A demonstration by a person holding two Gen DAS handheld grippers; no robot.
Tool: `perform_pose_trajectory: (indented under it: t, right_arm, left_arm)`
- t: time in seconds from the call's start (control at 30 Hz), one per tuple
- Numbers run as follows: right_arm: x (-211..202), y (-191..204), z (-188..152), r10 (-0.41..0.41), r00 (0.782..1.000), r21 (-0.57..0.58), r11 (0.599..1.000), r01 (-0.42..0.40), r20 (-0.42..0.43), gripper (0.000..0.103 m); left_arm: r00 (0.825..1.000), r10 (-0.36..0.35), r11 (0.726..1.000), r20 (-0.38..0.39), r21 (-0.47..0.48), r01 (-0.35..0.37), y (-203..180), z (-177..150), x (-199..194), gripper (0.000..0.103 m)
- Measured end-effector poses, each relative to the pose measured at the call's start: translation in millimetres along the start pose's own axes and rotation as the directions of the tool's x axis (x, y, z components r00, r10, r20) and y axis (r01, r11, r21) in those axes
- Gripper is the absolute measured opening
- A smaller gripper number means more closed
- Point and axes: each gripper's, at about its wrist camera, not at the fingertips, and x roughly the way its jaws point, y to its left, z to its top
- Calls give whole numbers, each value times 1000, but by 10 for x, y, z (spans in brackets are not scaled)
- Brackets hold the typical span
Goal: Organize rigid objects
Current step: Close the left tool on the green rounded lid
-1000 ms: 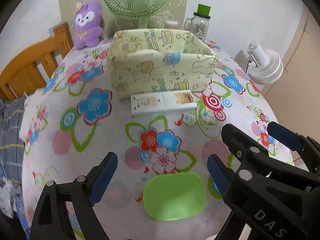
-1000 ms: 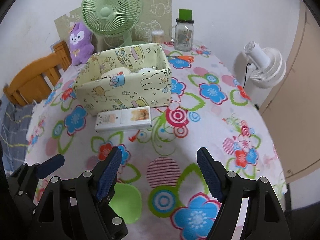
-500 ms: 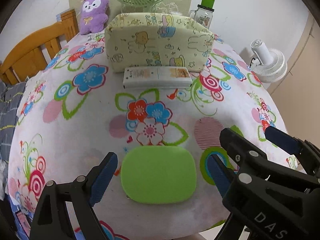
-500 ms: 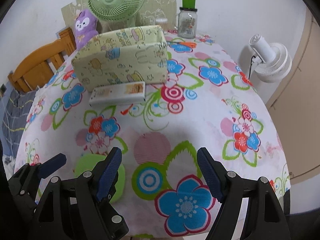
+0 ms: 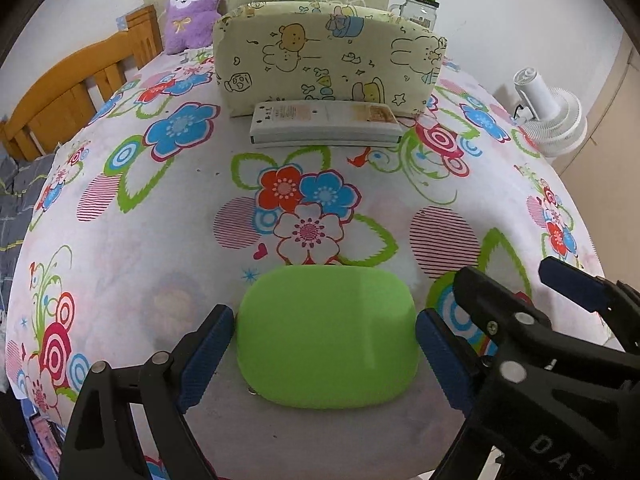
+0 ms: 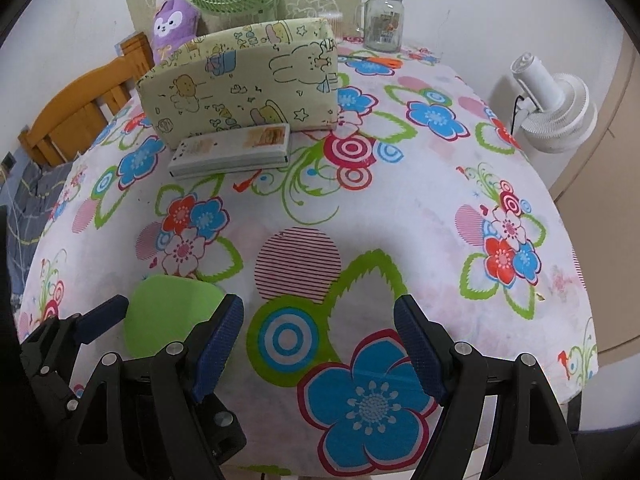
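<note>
Two sets of jaws spread wide, gripping nothing. Left gripper (image 5: pixel 325 344) straddling green lid (image 5: pixel 327 336), flat on flowered tablecloth (image 5: pixel 160 248) near the front edge, blue pads (image 5: pixel 208 356) just beside its short sides, jaws just widened; right gripper (image 6: pixel 320 344) immediately right of lid, over bare cloth. Beyond lid: white flat box (image 5: pixel 325 124) lying against cartoon-print storage bin (image 5: pixel 328 60).

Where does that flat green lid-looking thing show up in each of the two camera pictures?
Left wrist view: the green lid lies low in the middle, between the left claw's open fingers.
Right wrist view: it sits at the lower left, partly hidden behind claw fingers.
Shared landmark: the white box before the cartoon-print bin.
</note>
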Motion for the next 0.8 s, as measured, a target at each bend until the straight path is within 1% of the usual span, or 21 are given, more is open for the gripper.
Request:
perform_pose_trajectory:
  t: [0.33, 0.47, 0.57, 0.8]
  right_arm:
    - [62, 2, -60, 7, 1000, -15, 1000, -7, -19, 80]
    - [85, -3, -86, 8, 1000, -17, 1000, -9, -28, 80]
    - [90, -19, -87, 7, 1000, -12, 1000, -7, -28, 80]
    - [100, -39, -81, 3, 999, -8, 1000, -4, -32, 80]
  left_arm:
    - [1000, 26, 1000, 2, 16, -26, -79, -74, 15, 98]
    - [998, 57, 998, 7, 33, -57, -130, -94, 39, 100]
    - [998, 61, 998, 6, 33, -61, -140, -89, 55, 102]
    - [998, 67, 997, 4, 40, -67, -157, -75, 77, 103]
